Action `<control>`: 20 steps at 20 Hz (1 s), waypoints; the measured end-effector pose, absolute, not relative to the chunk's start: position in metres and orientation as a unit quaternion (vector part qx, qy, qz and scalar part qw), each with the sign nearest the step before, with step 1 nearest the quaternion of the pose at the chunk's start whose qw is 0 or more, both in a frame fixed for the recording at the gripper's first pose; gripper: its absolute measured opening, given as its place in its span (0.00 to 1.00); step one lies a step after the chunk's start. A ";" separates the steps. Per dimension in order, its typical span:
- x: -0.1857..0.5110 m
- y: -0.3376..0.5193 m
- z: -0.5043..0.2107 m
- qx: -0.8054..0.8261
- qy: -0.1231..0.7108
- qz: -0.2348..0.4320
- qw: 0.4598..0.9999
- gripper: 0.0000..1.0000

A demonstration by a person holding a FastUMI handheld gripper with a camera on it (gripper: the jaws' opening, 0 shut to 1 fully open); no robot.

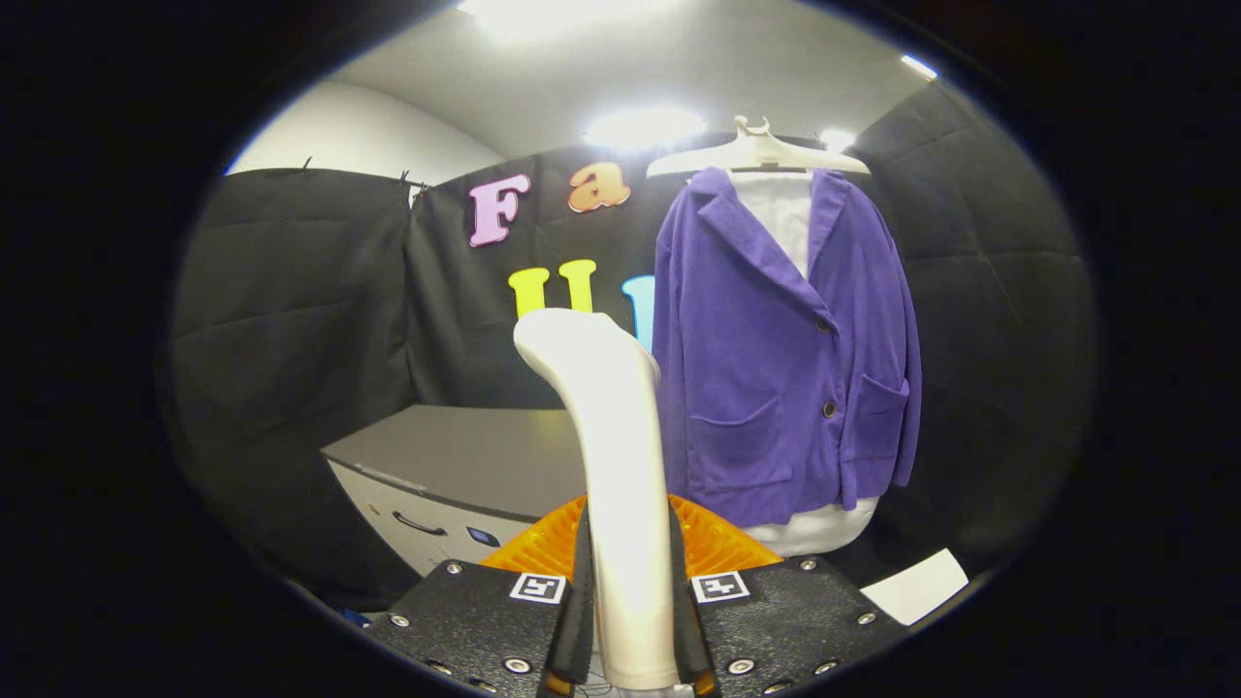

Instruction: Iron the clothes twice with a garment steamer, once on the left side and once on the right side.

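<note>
A white garment steamer (613, 456) stands upright between my fingers, its bent head rising above them. My gripper (628, 620) is shut on the steamer's handle, both fingers pressing its sides. Beyond the fingers and a little to the right hangs a purple jacket (785, 359) over a white garment (787, 218), on a white hanger (758, 150). The jacket faces me with two buttons and two patch pockets showing. The steamer head is apart from the jacket, just left of its left edge.
An orange ribbed stand (713, 543) sits right behind the fingers. A grey cabinet (465, 465) with a drawer handle stands to the left, below the booth's black cloth wall. A white sheet (916, 586) lies low at the right.
</note>
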State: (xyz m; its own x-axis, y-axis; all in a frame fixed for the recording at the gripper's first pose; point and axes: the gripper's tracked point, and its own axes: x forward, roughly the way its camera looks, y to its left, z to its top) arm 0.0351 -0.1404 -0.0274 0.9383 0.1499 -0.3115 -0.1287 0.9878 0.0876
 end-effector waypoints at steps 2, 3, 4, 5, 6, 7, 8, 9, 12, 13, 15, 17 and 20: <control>0.033 -0.122 -0.009 0.020 0.147 0.064 0.987 0.33; 0.032 -0.111 -0.001 0.015 0.140 0.064 0.988 0.33; 0.030 -0.099 0.005 0.011 0.135 0.065 0.989 0.33; 0.030 -0.088 0.012 0.007 0.128 0.065 0.990 0.33; 0.029 -0.076 0.019 0.005 0.121 0.064 0.991 0.33; 0.029 -0.067 0.024 0.004 0.115 0.063 0.991 0.33; 0.030 -0.057 0.028 0.006 0.110 0.061 0.992 0.33; 0.030 -0.046 0.031 0.008 0.108 0.062 0.992 0.33; 0.023 -0.020 0.039 0.015 0.092 0.064 0.994 0.33; 0.020 -0.012 0.038 0.018 0.089 0.065 0.994 0.33; 0.014 -0.005 0.030 0.019 0.092 0.060 0.994 0.33; 0.008 -0.003 0.025 0.020 0.097 0.049 0.994 0.33; -0.002 0.003 0.012 0.017 0.105 0.041 0.993 0.33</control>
